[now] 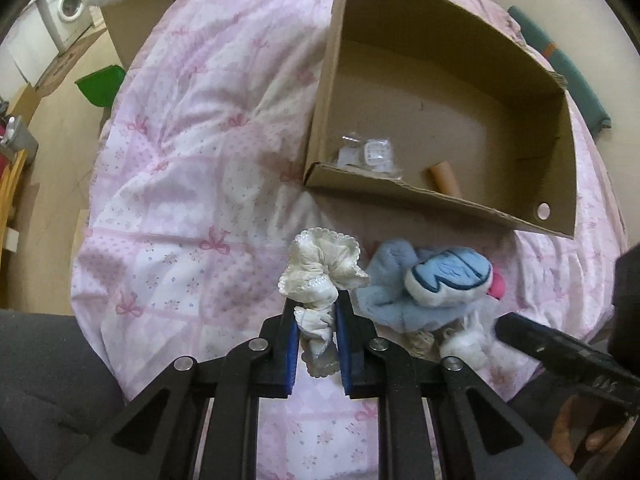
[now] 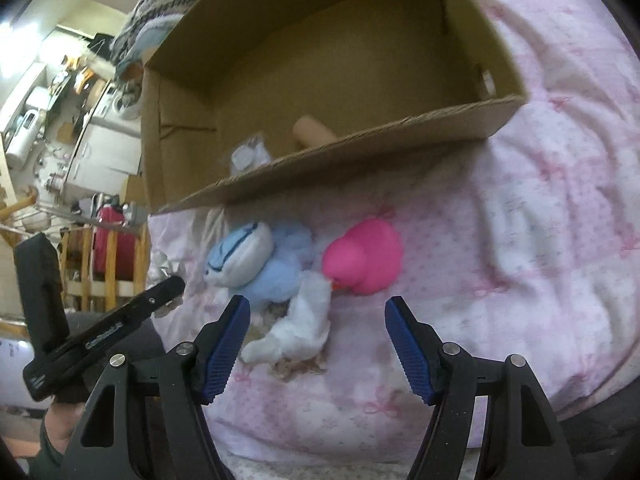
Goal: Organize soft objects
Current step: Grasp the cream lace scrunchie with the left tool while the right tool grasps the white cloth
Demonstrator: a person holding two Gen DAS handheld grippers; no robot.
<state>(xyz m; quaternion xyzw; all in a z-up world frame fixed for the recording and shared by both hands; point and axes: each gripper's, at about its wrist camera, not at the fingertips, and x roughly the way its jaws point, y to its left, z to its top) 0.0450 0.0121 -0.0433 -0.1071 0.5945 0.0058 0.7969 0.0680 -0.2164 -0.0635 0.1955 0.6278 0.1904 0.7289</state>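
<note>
My left gripper [image 1: 317,312] is shut on a cream lace-edged cloth [image 1: 322,264] and holds it above the pink quilt [image 1: 180,184]. Just right of it lies a blue and white plush toy [image 1: 432,280], also seen in the right wrist view [image 2: 256,256]. My right gripper [image 2: 318,316] is open and empty, above a white cloth [image 2: 300,328] and close to a pink plush duck [image 2: 366,256]. An open cardboard box [image 1: 552,152] lies on the quilt behind them, holding a cardboard tube [image 1: 444,178] and small plastic packets [image 1: 368,154].
The box also shows in the right wrist view [image 2: 360,148]. A green bin [image 1: 100,86] and a washing machine [image 1: 66,4] stand on the floor left of the bed. A teal item [image 1: 560,68] lies behind the box.
</note>
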